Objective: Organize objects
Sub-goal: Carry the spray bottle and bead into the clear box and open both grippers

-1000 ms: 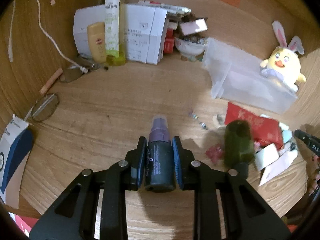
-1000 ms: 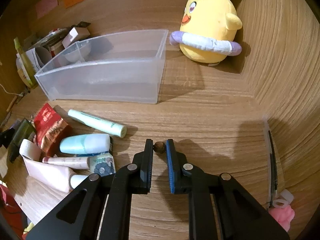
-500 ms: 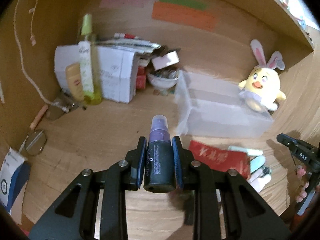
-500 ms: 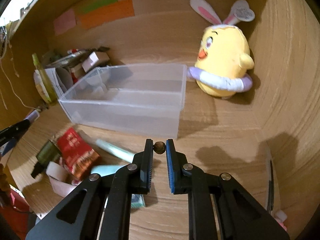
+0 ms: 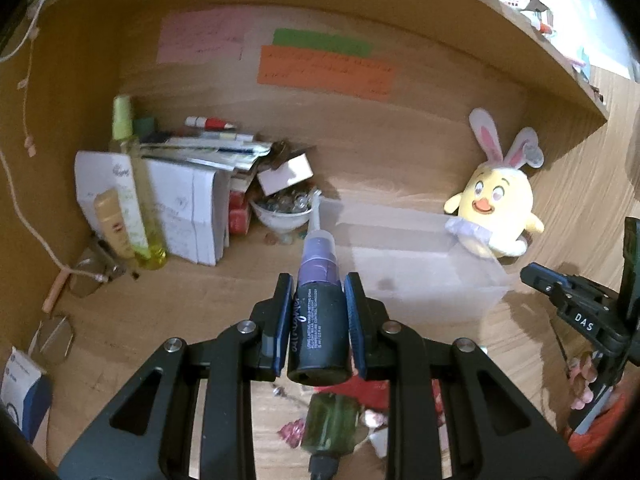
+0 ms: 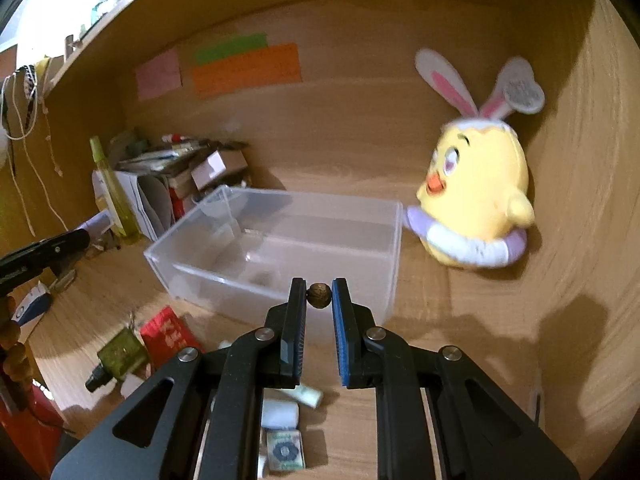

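The dark spray bottle [image 5: 319,330] sits clamped between the jaws of the left gripper [image 5: 319,312], its purple cap projecting past the fingertips. The right gripper [image 6: 319,296] pinches a small brown bead [image 6: 319,295] at the very tips of its narrowly set jaws. The clear plastic bin [image 6: 280,248] lies just ahead of both sets of jaws, above the desk [image 6: 460,340]. Risk: the bead is round and held only at the tips, so any slackening or jolt could let it roll away. Clutter below the jaws, including a green bottle [image 6: 118,354], could be struck on descent.
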`<state>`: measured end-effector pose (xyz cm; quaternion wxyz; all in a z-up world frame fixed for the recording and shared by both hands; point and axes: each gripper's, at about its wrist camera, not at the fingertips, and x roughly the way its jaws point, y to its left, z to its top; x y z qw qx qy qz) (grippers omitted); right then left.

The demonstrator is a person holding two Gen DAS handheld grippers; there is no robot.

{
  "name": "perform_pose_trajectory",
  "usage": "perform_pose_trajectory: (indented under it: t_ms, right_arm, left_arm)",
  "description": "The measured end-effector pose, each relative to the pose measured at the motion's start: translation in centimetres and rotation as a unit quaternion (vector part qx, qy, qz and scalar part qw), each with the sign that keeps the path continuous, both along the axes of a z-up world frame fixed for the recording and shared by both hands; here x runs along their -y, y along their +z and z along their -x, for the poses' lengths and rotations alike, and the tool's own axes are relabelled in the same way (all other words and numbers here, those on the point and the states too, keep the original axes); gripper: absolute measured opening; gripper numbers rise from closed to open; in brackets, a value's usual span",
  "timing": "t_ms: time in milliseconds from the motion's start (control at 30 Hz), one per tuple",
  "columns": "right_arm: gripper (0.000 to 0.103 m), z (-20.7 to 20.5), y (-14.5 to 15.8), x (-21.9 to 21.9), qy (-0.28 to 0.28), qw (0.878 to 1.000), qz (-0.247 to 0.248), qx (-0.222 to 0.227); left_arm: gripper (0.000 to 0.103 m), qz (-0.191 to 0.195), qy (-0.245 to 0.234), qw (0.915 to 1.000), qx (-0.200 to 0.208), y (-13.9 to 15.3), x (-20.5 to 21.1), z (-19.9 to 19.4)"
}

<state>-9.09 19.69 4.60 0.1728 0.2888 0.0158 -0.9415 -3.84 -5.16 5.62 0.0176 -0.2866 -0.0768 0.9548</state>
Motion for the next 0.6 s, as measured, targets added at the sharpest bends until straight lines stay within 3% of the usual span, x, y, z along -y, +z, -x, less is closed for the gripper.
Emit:
perform_pose_trajectory:
  t_ms: [600]
  right_arm:
    - [0.012,6.0,2.7,2.6,0.034,0.999,-0.026,-0.022]
  left_arm:
    - [0.025,0.016,-0.039,0.9991,-0.007,2.4,-2.4,5.9]
